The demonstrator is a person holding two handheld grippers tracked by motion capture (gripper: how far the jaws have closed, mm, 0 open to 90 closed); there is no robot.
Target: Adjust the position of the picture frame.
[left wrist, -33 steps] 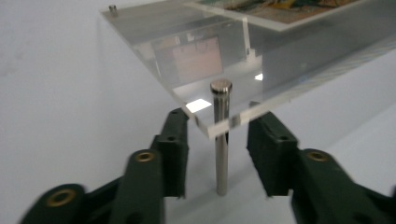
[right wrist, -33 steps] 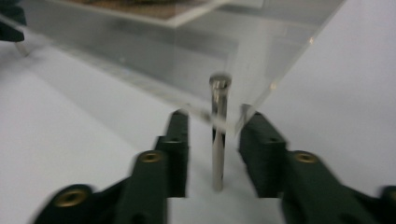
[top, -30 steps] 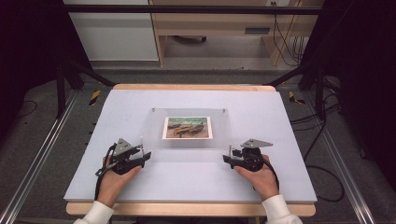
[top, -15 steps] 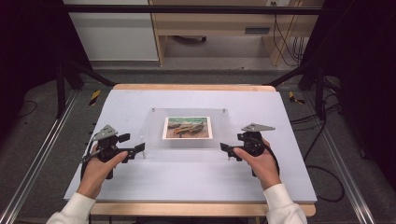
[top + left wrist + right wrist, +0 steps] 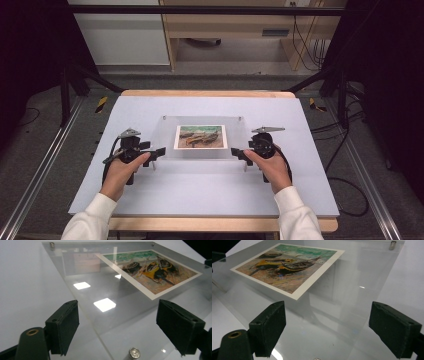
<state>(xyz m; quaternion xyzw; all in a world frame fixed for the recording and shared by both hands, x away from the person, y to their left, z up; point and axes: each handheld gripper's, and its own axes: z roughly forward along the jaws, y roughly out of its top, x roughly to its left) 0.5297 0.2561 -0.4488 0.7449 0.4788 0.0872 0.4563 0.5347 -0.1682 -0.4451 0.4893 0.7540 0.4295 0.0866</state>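
A clear acrylic panel (image 5: 235, 137) lies flat mid-table on small metal standoffs (image 5: 134, 353), with a print of beached boats (image 5: 200, 136) in it. My left gripper (image 5: 154, 156) is at the panel's near-left corner and my right gripper (image 5: 239, 156) at its near-right corner, both pointing inward. Both pairs of jaws have just been opening, and no pad presses on anything. In the left gripper view the left gripper (image 5: 116, 312) straddles the panel's edge (image 5: 82, 272), print (image 5: 152, 270) beyond. In the right gripper view the right gripper (image 5: 328, 312) stands wide over the panel (image 5: 362, 277) and print (image 5: 287, 267).
The pale tabletop (image 5: 200, 190) has a wooden front edge (image 5: 220, 224). Black frame posts (image 5: 65, 90) and aluminium rails (image 5: 35, 175) flank it. Cables (image 5: 345, 150) hang on the right, and a wooden bench (image 5: 235, 30) stands behind.
Both hands have moved away from me and a little up, from the panel's front edge to its near corners. The jaws of both grippers stand wider than a second ago.
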